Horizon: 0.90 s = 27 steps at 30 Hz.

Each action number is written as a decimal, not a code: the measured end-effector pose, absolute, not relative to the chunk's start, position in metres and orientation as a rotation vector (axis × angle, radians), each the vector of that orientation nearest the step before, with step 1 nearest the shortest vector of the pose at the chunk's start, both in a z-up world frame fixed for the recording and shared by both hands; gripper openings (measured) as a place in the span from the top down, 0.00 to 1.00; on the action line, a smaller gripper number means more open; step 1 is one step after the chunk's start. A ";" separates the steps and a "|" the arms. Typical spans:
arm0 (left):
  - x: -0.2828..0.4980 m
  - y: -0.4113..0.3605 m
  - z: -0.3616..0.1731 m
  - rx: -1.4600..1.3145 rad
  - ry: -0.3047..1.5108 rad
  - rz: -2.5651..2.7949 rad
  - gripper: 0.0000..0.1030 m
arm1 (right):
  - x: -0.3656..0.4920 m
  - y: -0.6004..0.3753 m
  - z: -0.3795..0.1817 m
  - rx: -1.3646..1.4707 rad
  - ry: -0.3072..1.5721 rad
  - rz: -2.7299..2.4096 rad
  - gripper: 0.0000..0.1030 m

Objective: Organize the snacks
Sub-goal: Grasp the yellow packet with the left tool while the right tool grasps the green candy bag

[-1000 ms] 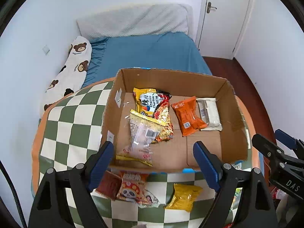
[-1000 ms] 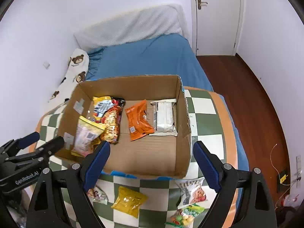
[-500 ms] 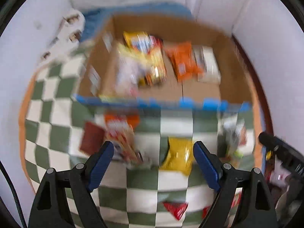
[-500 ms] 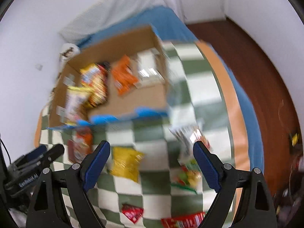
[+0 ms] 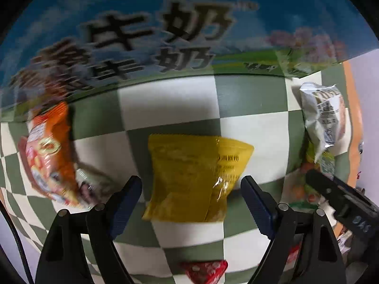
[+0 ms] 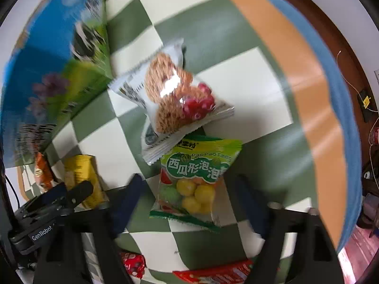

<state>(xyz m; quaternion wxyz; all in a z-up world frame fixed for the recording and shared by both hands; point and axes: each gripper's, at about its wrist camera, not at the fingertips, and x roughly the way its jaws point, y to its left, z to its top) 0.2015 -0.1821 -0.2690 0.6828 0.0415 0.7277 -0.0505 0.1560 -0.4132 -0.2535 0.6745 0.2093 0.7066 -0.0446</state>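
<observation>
My left gripper (image 5: pixel 190 197) is open, low over the checked cloth, its jaws either side of a yellow snack packet (image 5: pixel 193 176). My right gripper (image 6: pixel 189 200) is open, its jaws either side of a green candy bag (image 6: pixel 197 175) with yellow balls. A white cookie packet (image 6: pixel 170 92) lies just beyond the candy bag, overlapping it; it also shows in the left wrist view (image 5: pixel 323 113). The printed outer wall of the cardboard box (image 5: pixel 146 35) fills the top of the left view and shows in the right wrist view (image 6: pixel 45 71).
An orange panda snack bag (image 5: pixel 49 158) lies left of the yellow packet. Small red packets (image 6: pixel 133 264) and a red bar (image 6: pixel 218 273) lie near the front. The table's orange rim (image 6: pixel 308 90) and a drop to the wooden floor are at the right.
Both grippers have dropped from above the box down to the cloth in front of it. The left now brackets the yellow packet, the right the green candy bag. Both stay open.
</observation>
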 end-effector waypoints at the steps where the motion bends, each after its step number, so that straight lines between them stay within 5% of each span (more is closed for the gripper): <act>1: 0.201 -0.184 -0.272 0.100 1.632 -0.111 0.34 | 0.155 -0.411 -0.260 0.457 1.602 -0.105 0.41; 4: 0.193 -0.183 -0.276 0.088 1.632 -0.101 0.43 | 0.151 -0.402 -0.260 0.394 1.577 -0.095 0.44; 16: 0.130 -0.142 -0.293 -0.076 1.750 -0.068 0.42 | 0.115 -0.333 -0.260 0.087 1.641 0.126 0.47; 27: 0.134 -0.166 -0.301 -0.035 1.739 -0.085 0.46 | 0.130 -0.331 -0.271 0.140 1.690 0.087 0.41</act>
